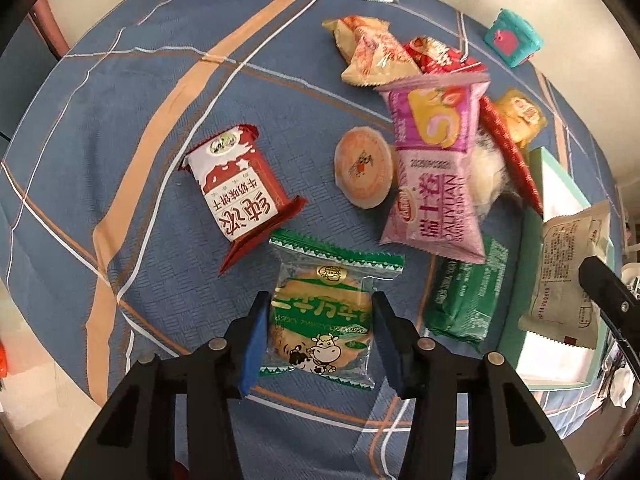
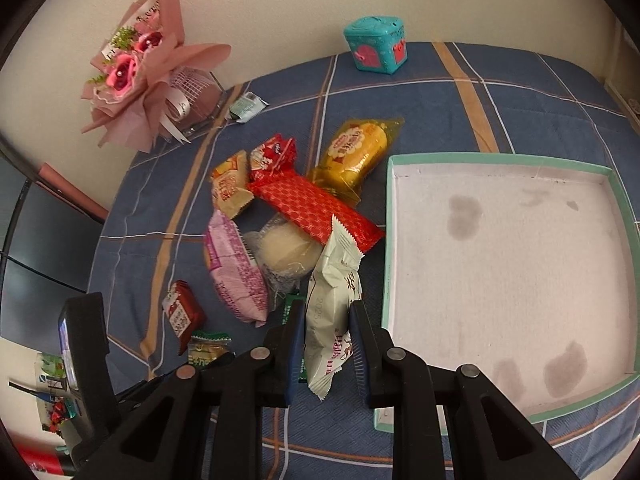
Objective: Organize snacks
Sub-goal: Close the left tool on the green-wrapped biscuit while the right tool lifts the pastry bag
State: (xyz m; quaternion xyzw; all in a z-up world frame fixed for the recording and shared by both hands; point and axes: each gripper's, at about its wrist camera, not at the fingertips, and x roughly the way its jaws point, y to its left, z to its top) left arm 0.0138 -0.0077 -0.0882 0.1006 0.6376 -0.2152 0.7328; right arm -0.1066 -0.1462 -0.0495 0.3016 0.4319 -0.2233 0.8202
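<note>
My left gripper (image 1: 320,300) points almost straight down, its blue pads pressing the two sides of a clear, green-edged cracker packet (image 1: 320,320) with a cow printed on it. My right gripper (image 2: 327,306) is shut on a white snack packet (image 2: 332,280), which stands upright just left of the teal-rimmed box (image 2: 500,158). The box's white floor is stained and holds no snacks. Loose snacks lie on the blue checked cloth (image 1: 140,100): a pink packet (image 1: 436,168), a red-and-white biscuit packet (image 1: 240,184), a round orange cup (image 1: 362,166) and a green packet (image 1: 464,296).
A long red bar (image 2: 316,208), a yellow packet (image 2: 356,152), a clear-wrapped white bun (image 2: 284,252) and beige packets (image 2: 228,188) form a heap left of the box. Toward the wall stand a teal toy box (image 2: 376,46), a pink bouquet (image 2: 140,80) and a small mint packet (image 2: 248,106).
</note>
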